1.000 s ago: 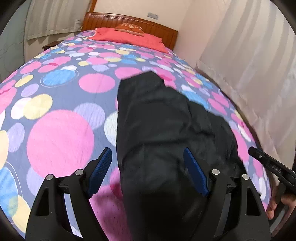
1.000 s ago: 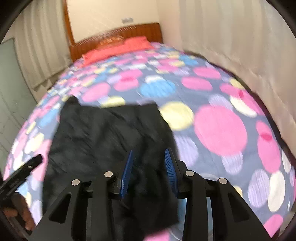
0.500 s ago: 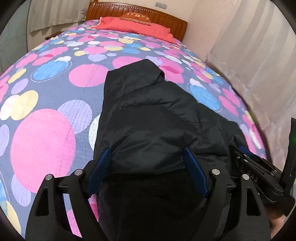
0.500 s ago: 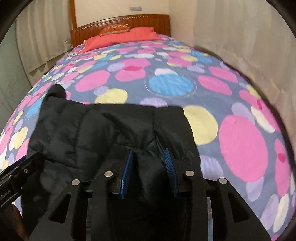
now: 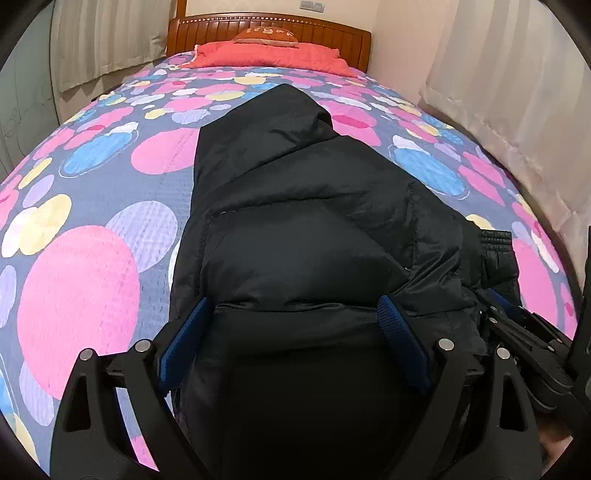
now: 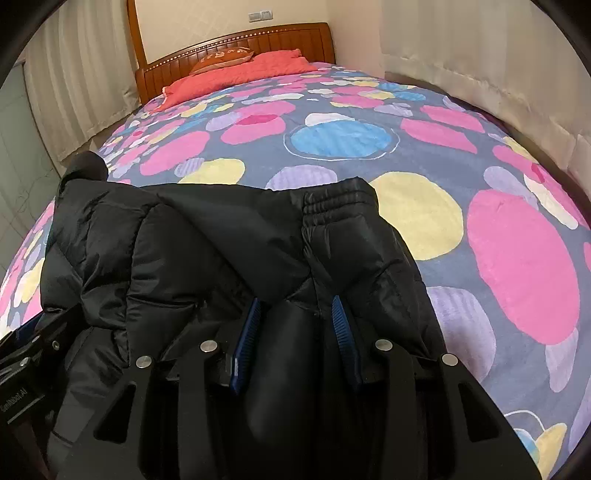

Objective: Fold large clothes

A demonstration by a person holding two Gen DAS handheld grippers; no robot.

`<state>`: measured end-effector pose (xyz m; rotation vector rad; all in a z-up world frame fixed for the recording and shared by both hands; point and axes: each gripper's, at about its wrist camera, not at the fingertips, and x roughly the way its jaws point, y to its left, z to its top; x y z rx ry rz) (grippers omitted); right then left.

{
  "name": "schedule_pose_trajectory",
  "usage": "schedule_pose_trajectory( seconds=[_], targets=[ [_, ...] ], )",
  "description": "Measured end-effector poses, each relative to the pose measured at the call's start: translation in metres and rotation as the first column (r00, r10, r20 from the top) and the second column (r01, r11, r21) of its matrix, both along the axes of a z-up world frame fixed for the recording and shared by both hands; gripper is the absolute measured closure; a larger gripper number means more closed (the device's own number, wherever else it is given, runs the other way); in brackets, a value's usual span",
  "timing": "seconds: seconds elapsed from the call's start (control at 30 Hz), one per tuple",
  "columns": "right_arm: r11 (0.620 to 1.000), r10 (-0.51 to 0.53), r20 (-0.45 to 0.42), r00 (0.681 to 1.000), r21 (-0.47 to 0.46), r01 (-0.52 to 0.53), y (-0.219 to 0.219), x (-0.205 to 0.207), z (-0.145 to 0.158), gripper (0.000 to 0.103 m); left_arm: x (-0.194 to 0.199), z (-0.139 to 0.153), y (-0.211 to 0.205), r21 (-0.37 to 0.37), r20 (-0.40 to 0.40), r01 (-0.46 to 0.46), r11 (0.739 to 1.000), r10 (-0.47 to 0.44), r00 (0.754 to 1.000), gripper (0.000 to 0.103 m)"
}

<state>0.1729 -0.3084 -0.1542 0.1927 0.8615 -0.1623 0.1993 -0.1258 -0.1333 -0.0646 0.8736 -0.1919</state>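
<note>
A black puffer jacket lies on the bed, its hood pointing toward the headboard. My left gripper stands wide open with the jacket's near edge bulging between its blue pads. In the right wrist view the jacket fills the lower left, a sleeve with an elastic cuff lying on top. My right gripper is shut on a thick fold of the jacket near that sleeve. The right gripper also shows at the left wrist view's right edge.
The bed has a dotted bedspread in pink, blue and yellow. A red pillow and a wooden headboard are at the far end. White curtains hang along the right side.
Both grippers have come down low onto the jacket's near edge, and the jacket has settled flat on the bed. The right gripper stays shut on its fold.
</note>
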Motion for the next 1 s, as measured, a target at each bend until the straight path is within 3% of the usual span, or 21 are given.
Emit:
schedule_pose_trajectory(
  seconds=[1.0],
  targets=[
    [0.999,-0.022,0.049,0.999,-0.025,0.023,0.001,-0.001,-0.010,0.063,0.001,-0.013,-0.002,0.022,0.041,0.000,1.000,-0.001,0.999,0.012]
  ],
)
